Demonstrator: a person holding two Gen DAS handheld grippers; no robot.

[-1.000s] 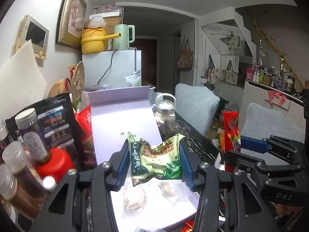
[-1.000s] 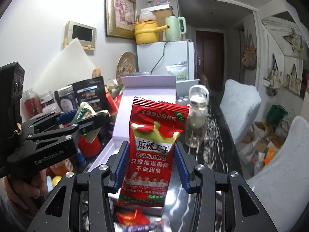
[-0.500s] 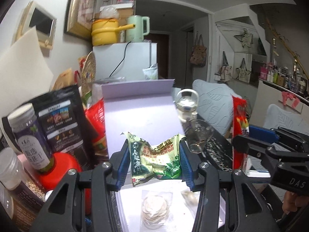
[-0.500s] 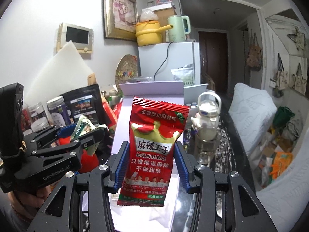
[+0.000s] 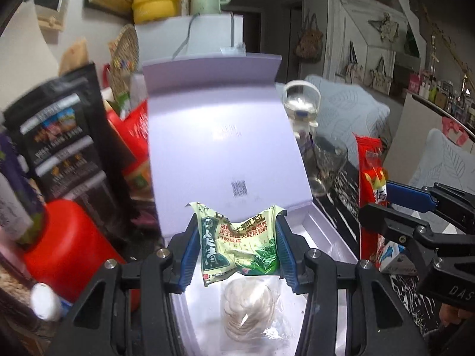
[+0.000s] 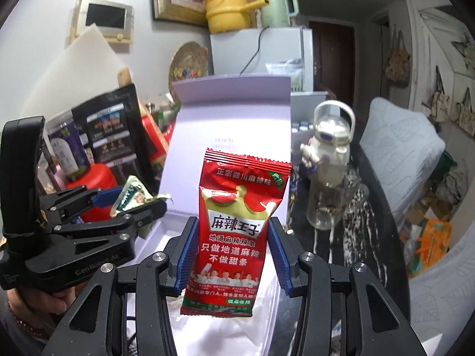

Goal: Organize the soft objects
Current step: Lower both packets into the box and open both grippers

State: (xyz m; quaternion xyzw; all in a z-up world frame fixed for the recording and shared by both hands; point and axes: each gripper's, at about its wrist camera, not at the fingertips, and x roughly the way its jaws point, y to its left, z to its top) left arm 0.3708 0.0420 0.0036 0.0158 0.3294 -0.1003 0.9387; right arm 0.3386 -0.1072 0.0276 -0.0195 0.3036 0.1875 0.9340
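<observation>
The left tool (image 5: 237, 250) is clamped on a crumpled green sachet (image 5: 239, 244), its blue pads pressing both side edges, and holds it over the open lavender box (image 5: 319, 228). Below the sachet, inside the box, lies a clear packet of pale round slices (image 5: 251, 304). The box lid (image 5: 219, 136) stands upright behind it. The right tool (image 6: 230, 250) grips a red snack pouch (image 6: 237, 228) upright between its pads, just beside the left tool and also in front of the lid, above the box's near end. Left of the box stand a black bag (image 5: 63, 136) and a red container (image 5: 63, 240); to its right, on the dark marbled desk (image 6: 365, 237), stands a clear bottle with a white handle (image 6: 331, 160).
</observation>
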